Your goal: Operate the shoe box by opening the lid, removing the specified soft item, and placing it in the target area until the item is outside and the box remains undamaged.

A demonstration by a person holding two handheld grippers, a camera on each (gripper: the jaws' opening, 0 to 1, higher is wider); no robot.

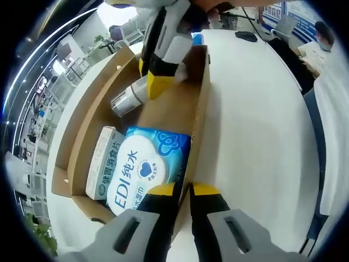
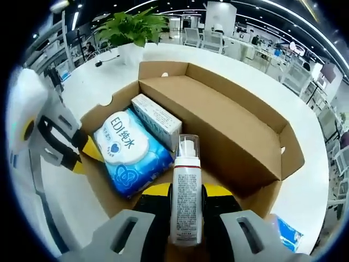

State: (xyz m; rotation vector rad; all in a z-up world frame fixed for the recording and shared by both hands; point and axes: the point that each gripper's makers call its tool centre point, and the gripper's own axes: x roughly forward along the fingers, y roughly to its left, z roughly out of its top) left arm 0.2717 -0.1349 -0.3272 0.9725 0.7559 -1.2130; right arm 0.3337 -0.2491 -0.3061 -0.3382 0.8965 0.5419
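An open-plan office: a long white surface [image 2: 114,71] with a potted plant [image 2: 133,27], rows of desks and chairs [image 2: 191,35], and ceiling strip lights [image 2: 322,11].

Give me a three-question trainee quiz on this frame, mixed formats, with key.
1. True or false: the shoe box lid is shut.
2. The right gripper is shut on: A) the blue wet wipes pack B) the spray bottle C) the white carton
3. Fill in: the left gripper is shut on the box's ____.

Key: 1 false, the lid is open; 2 B; 3 side wall.
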